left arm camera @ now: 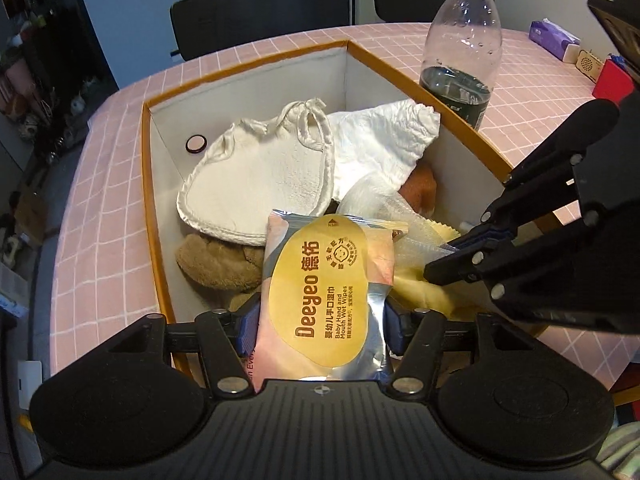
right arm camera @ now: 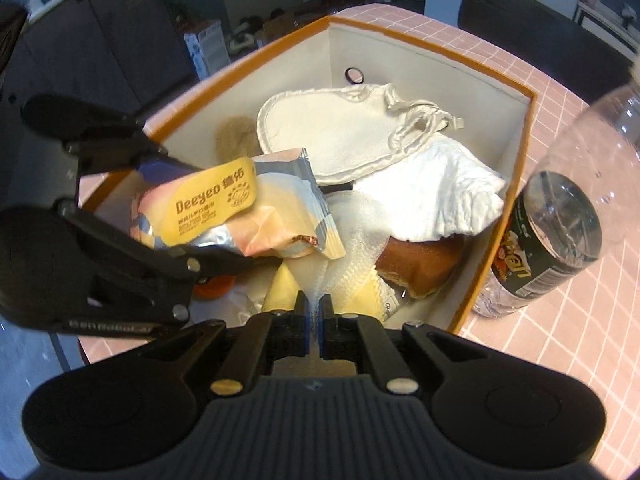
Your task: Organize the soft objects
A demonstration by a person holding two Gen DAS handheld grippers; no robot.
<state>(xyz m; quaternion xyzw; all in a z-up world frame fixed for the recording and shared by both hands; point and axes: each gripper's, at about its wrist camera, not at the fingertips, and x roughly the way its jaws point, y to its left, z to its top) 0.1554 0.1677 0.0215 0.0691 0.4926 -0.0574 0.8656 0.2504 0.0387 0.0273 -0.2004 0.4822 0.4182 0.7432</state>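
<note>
An orange-rimmed box (left arm camera: 400, 76) with white walls stands on the pink checked table. My left gripper (left arm camera: 320, 320) is shut on a Deeyeo wet wipes pack (left arm camera: 324, 280), held over the box's near end; the same pack (right arm camera: 224, 204) shows in the right wrist view. My right gripper (right arm camera: 315, 312) is shut on a thin white mesh cloth (right arm camera: 356, 232) that lies over something yellow (left arm camera: 416, 284). Inside the box lie a white terry bib (left arm camera: 260, 176), a crumpled white diaper (left arm camera: 384, 140), a tan plush (left arm camera: 216, 260) and a brown soft item (right arm camera: 420, 264).
A nearly empty clear bottle (left arm camera: 460, 52) stands against the box's outer right wall. Farther right on the table are a purple tissue pack (left arm camera: 552, 38) and a red box (left arm camera: 612, 80). Black chairs (left arm camera: 260, 8) stand behind the table.
</note>
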